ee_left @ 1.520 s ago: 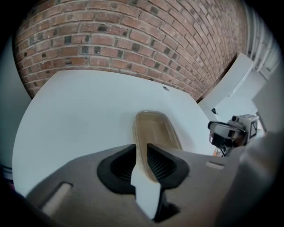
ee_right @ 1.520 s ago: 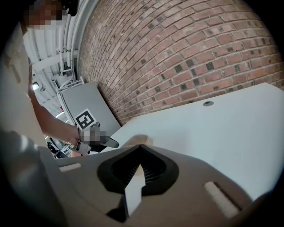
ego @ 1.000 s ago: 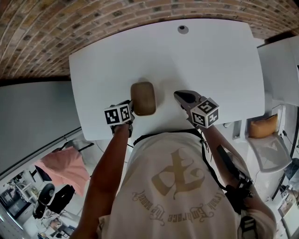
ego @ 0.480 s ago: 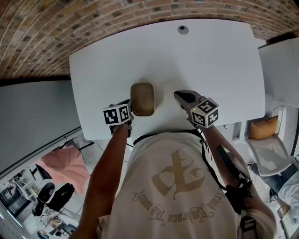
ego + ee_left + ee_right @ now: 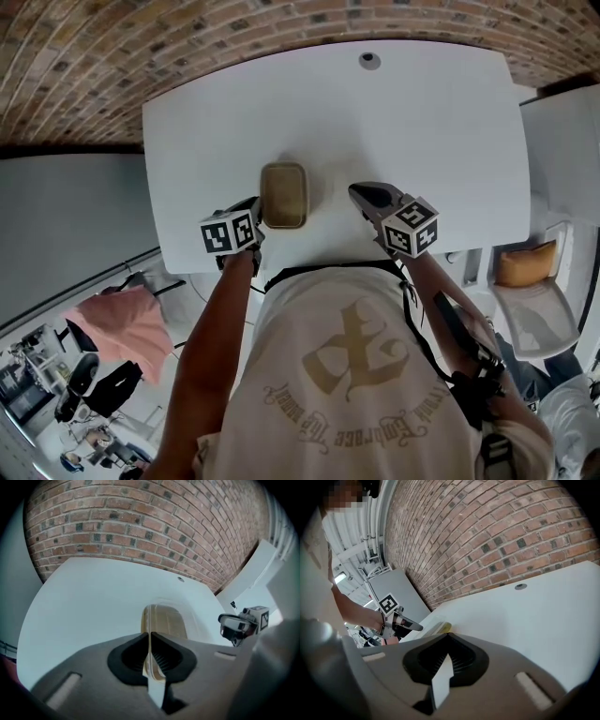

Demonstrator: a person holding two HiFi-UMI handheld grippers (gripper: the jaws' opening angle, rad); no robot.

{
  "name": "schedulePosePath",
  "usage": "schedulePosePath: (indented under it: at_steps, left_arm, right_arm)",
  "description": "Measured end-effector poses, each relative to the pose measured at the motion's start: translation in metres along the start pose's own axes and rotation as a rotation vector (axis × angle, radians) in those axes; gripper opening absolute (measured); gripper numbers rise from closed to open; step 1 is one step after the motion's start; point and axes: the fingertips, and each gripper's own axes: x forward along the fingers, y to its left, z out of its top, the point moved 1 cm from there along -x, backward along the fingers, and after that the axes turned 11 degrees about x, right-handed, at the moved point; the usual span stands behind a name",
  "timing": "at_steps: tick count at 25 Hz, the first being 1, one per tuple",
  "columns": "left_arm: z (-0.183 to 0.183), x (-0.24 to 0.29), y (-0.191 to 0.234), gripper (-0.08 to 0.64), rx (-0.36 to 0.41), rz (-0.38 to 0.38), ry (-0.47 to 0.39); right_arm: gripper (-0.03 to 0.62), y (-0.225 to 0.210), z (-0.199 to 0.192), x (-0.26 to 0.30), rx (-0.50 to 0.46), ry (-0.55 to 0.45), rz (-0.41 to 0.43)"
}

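A tan oblong tray [image 5: 283, 195] lies near the front edge of the white table [image 5: 422, 122]. My left gripper [image 5: 251, 214] is shut on the tray's near rim; in the left gripper view the tray [image 5: 164, 620] runs straight out from the closed jaws of the left gripper [image 5: 150, 638]. My right gripper [image 5: 364, 193] stays to the right of the tray, apart from it, shut with nothing in it. The right gripper view shows the right gripper [image 5: 449, 638] above bare table [image 5: 525, 616], with the tray's edge [image 5: 437, 627] to its left.
A brick wall [image 5: 187, 37] runs behind the table. A round cable hole [image 5: 369, 61] sits near the far edge. A white cabinet [image 5: 567, 141] stands at the right, a chair with an orange cushion [image 5: 525, 264] below it. Pink cloth [image 5: 122, 319] lies on the floor at left.
The tray has turned from a slant to square with the table and slid slightly farther in, held by the left gripper. The right gripper has hardly moved.
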Motion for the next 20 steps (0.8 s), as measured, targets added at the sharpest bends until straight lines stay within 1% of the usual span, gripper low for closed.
schedulePosePath:
  at_steps: [7, 15, 20]
  left_arm:
    - [-0.001, -0.021, 0.002, 0.020, -0.040, 0.018, -0.068]
    - [-0.019, -0.044, 0.009, 0.020, -0.091, 0.019, -0.123]
    - [-0.032, -0.059, 0.016, 0.020, -0.126, 0.004, -0.164]
  right_arm:
    - [0.008, 0.002, -0.002, 0.000, -0.024, 0.011, 0.019]
    - [0.008, 0.019, -0.008, -0.004, -0.056, 0.011, 0.010]
    - [0.008, 0.034, -0.008, -0.005, -0.072, -0.016, -0.011]
